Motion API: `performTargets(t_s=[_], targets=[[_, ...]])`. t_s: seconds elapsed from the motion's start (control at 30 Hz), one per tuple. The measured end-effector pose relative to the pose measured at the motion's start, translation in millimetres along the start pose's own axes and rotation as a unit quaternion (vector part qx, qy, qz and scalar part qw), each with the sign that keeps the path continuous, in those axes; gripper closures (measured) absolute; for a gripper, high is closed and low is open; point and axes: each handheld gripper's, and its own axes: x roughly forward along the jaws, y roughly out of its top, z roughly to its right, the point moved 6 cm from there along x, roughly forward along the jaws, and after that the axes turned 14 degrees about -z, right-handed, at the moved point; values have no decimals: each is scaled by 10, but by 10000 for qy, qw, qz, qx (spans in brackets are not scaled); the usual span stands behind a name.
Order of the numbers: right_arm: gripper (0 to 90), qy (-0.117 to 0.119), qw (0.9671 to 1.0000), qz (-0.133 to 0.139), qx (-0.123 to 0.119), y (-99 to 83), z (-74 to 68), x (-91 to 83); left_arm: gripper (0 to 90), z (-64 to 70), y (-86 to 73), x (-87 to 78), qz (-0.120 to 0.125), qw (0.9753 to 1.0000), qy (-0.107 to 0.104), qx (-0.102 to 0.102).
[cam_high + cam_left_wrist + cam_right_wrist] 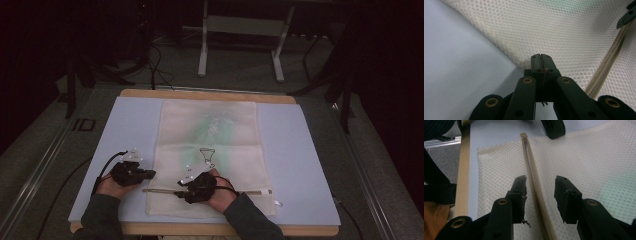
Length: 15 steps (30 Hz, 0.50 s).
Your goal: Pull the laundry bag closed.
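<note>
A cream mesh bag [210, 135] lies flat on the pale blue mat [295, 150], with something green showing through its middle. Its zipper [250, 191] runs across near the front edge. My left gripper [149, 174] is at the bag's left edge; in the left gripper view the left gripper [541, 57] is shut, pinching the mesh bag [564, 30] at its edge. My right gripper [182, 193] rests on the bag near the zipper's left end. It is open [540, 185], its jaws standing either side of the zipper [534, 177] without touching it.
The mat covers a wooden table whose front edge [464, 170] lies just beyond the bag. A small white tag [278, 203] lies at the bag's front right corner. Dark floor, cables and a white table frame [202, 55] lie beyond the table.
</note>
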Motion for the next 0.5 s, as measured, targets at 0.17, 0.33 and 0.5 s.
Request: performTargets(t_s=[0.17, 0.33, 0.5], targets=[[635, 21, 10000, -2, -73, 77, -29, 50, 896, 0, 0, 0, 1, 10000, -6, -2], [651, 47, 9999, 23, -94, 133, -43, 92, 896, 1, 1, 1, 12, 10000, -16, -11], [677, 66, 9999, 24, -124, 197, -65, 142, 896, 0, 2, -2, 17, 10000, -20, -14]])
